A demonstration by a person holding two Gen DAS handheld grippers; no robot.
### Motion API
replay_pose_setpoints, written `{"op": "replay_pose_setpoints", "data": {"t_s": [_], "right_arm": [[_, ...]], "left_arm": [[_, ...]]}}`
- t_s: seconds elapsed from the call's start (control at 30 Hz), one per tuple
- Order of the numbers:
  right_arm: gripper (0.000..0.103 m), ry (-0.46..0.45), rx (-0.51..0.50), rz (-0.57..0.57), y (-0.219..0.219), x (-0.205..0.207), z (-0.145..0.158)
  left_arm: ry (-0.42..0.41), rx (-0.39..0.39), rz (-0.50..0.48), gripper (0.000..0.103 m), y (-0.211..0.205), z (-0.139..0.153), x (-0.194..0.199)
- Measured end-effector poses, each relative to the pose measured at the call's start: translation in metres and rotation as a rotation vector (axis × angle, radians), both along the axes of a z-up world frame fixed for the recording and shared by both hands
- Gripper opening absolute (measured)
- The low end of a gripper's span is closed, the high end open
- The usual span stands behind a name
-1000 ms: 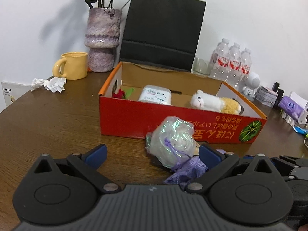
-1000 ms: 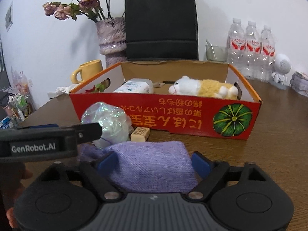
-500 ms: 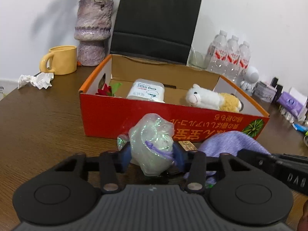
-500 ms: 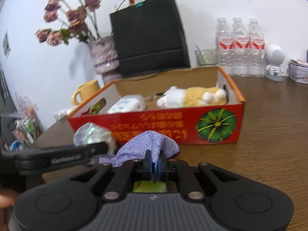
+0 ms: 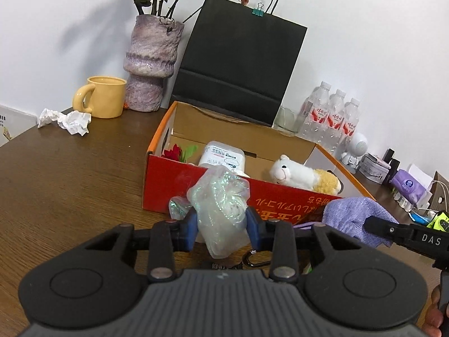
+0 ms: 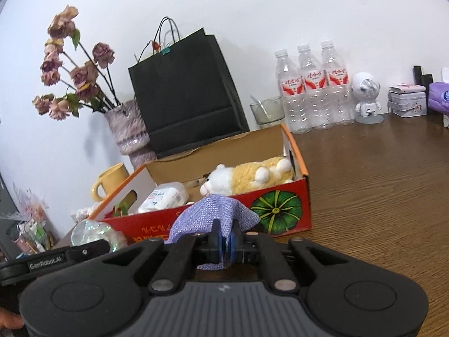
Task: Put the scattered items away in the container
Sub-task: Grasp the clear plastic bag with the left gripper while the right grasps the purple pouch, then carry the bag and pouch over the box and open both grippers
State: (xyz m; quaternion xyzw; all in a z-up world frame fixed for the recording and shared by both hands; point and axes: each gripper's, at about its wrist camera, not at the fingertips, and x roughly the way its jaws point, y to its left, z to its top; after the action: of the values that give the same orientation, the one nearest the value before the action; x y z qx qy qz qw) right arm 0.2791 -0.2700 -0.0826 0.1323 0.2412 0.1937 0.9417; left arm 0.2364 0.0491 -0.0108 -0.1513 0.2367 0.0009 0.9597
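Left gripper (image 5: 221,229): jaws are closing on the iridescent bag (image 5: 220,210), which is pinched between the blue pads and held clear of the table (image 5: 70,185), just in front of the box (image 5: 174,188).
Right gripper (image 6: 224,243): jaws are clamped together on a fold of the purple cloth (image 6: 213,213); the cloth is bunched above the pads and is seen against the box front.
Box: red and orange cardboard, open-topped, set on the table; a pumpkin print (image 6: 276,210) is borne on its front wall.
Box contents: a plush toy (image 5: 304,174) is laid at the right end, a white packet (image 5: 224,157) in the middle, a red flower (image 5: 174,153) at the left end.
Behind the box: a black bag (image 5: 238,64), a vase (image 5: 151,61) of dried roses and a yellow mug (image 5: 103,99) are stood by the wall.
Left of the box: crumpled paper (image 5: 66,119) is left on the table, beside the mug.
Right of the box: three bottles (image 6: 314,84) are ranged along the wall.
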Motion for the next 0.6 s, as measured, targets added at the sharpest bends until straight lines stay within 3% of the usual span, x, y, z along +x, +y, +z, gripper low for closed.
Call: {"op": "replay_pose_setpoints", "data": {"t_s": [0.37, 0.6], "right_arm": [[0.004, -0.015, 0.046, -0.013, -0.009, -0.003, 0.005], [0.004, -0.065, 0.101, 0.010, -0.011, -0.002, 0.030]], "left_arm": [[-0.021, -0.028, -0.009, 0.036, 0.002, 0.004, -0.005], [-0.044, -0.033, -0.052, 0.036, -0.002, 0.025, 0.000]]}}
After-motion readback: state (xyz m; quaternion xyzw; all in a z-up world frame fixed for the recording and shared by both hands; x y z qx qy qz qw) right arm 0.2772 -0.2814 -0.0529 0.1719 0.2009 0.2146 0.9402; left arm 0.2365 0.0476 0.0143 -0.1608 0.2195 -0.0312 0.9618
